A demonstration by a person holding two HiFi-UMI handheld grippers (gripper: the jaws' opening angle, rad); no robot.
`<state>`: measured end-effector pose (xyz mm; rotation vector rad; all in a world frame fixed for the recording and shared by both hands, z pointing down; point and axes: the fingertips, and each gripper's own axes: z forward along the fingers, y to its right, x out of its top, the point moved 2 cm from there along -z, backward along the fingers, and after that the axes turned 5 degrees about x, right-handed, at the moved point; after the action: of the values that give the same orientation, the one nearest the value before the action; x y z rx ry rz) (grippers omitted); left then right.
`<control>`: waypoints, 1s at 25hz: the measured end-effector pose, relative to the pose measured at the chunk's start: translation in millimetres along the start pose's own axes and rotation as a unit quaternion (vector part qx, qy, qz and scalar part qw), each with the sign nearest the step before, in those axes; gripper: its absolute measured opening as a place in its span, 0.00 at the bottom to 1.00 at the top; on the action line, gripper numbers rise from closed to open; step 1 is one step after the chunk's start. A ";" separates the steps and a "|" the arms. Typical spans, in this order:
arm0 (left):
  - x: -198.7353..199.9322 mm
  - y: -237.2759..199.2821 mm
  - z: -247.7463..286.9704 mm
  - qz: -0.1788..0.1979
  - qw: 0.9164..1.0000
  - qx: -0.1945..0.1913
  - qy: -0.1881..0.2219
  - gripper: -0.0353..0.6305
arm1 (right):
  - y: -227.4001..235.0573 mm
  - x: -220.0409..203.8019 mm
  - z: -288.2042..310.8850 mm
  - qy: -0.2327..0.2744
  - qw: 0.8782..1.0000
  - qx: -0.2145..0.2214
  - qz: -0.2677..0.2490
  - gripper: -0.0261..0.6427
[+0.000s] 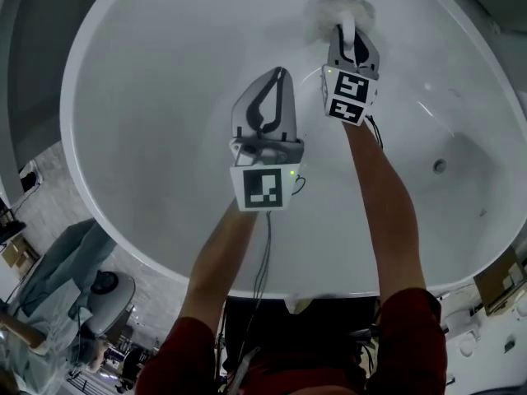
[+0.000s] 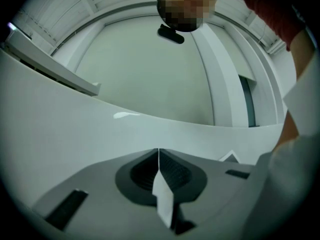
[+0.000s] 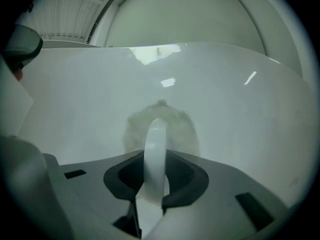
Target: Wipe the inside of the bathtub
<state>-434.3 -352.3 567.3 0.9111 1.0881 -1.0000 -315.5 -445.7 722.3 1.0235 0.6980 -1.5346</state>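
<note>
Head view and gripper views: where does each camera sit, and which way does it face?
Head view: on the person's head, looking steeply down into the white bathtub; both forearms, left gripper and right gripper show.
Left gripper view: on that gripper, looking along its shut jaws at the tub wall; a red sleeve shows upper right.
Right gripper view: on that gripper, looking along jaws clamped on a white handle, fuzzy pad beyond, at the tub wall.
Shared: head and right gripper views both show handle and pad.

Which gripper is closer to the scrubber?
Right. The right gripper is clamped on the handle of the scrubber; the left gripper is shut, empty, off to its left, nearer the person.
</note>
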 end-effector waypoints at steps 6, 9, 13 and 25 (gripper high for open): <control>-7.9 -4.0 11.8 -0.006 1.000 0.008 -0.002 0.07 | -3.0 1.4 4.8 0.022 0.999 -0.011 0.022 0.18; -4.4 -1.2 15.2 -0.005 1.000 0.006 -0.002 0.07 | -1.7 1.0 4.4 0.007 1.000 0.005 0.014 0.18; -1.8 6.1 15.5 -0.007 1.000 0.002 -0.003 0.07 | -1.7 10.3 3.5 0.011 1.000 0.021 -0.006 0.18; -7.3 102.4 8.2 0.008 0.999 -0.041 -0.012 0.07 | 94.2 -34.5 -55.7 -0.012 1.000 -0.023 -0.007 0.18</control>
<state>-335.9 -328.7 586.1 0.8372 1.0919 -0.9438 -210.3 -402.3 736.7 0.9667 0.7221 -1.5333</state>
